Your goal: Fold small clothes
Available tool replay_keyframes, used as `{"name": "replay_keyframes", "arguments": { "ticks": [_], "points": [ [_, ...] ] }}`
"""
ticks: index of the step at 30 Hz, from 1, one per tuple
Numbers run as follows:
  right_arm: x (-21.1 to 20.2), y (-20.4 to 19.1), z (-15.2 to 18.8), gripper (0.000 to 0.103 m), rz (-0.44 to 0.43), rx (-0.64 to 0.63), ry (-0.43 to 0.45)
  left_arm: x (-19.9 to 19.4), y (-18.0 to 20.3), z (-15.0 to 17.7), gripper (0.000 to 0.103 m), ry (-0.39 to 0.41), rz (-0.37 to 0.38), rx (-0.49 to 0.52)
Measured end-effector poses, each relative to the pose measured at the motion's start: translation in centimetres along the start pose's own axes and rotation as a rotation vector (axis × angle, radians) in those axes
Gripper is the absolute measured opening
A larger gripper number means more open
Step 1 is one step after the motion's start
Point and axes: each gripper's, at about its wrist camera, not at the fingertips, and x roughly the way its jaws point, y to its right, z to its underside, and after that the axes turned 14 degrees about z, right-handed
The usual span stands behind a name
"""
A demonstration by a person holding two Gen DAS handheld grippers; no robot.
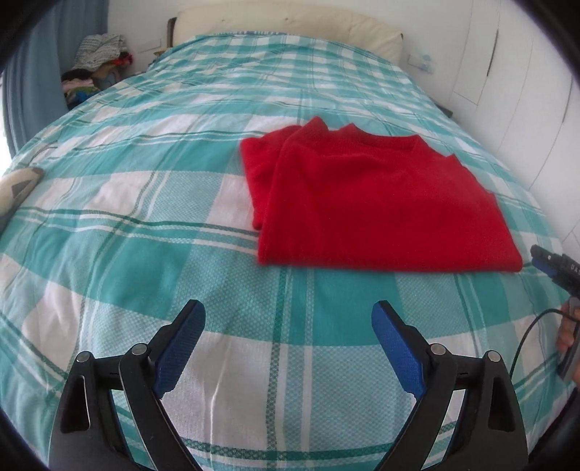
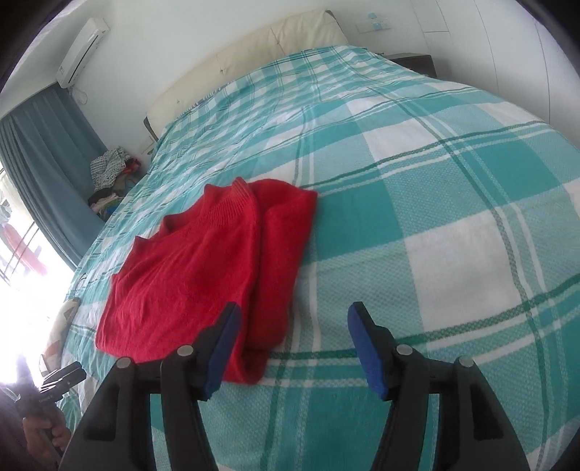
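A red knitted sweater point(image 1: 380, 203) lies folded flat on the teal-and-white checked bedspread point(image 1: 145, 217), neck towards the headboard. My left gripper point(image 1: 288, 308) hovers open over bare bedspread, short of the sweater's near hem and to its left, with nothing between its blue pads. In the right wrist view the sweater point(image 2: 188, 282) lies to the left on the bedspread point(image 2: 435, 217). My right gripper point(image 2: 295, 308) is open at the sweater's near right corner; its left finger overlaps the fabric in the picture, and the pads press on nothing. The right gripper point(image 1: 547, 262) also shows at the left wrist view's right edge.
A pile of clothes point(image 1: 98, 61) sits beside the bed by the blue curtain point(image 2: 47, 152). A cream headboard point(image 1: 290, 25) closes the far end. A patterned cushion point(image 1: 18, 188) lies at the bed's left edge. White wardrobe doors point(image 1: 525, 72) stand on the right.
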Motion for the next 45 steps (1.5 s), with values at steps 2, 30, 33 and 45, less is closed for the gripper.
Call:
{"name": "replay_keyframes", "arguments": {
  "ticks": [2, 30, 33, 45],
  "points": [
    [-1.2, -0.4, 1.1, 0.062, 0.029, -0.045, 0.025, 0.5, -0.2, 0.1, 0.094, 0.035, -0.016, 0.006],
    [3.6, -1.2, -4.3, 0.080, -0.056, 0.008, -0.031, -0.8, -3.2, -1.6, 0.094, 0.136, -0.084, -0.015],
    [6.2, -2.1, -4.8, 0.080, -0.097, 0.025, -0.080, -0.5, -3.3, -1.5, 0.094, 0.123, -0.080, -0.018],
    [6.6, -11.3, -8.4, 0.013, -0.129, -0.045, -0.137, -2.7, -5.9, -2.1, 0.094, 0.140, -0.082, -0.087]
  ]
}}
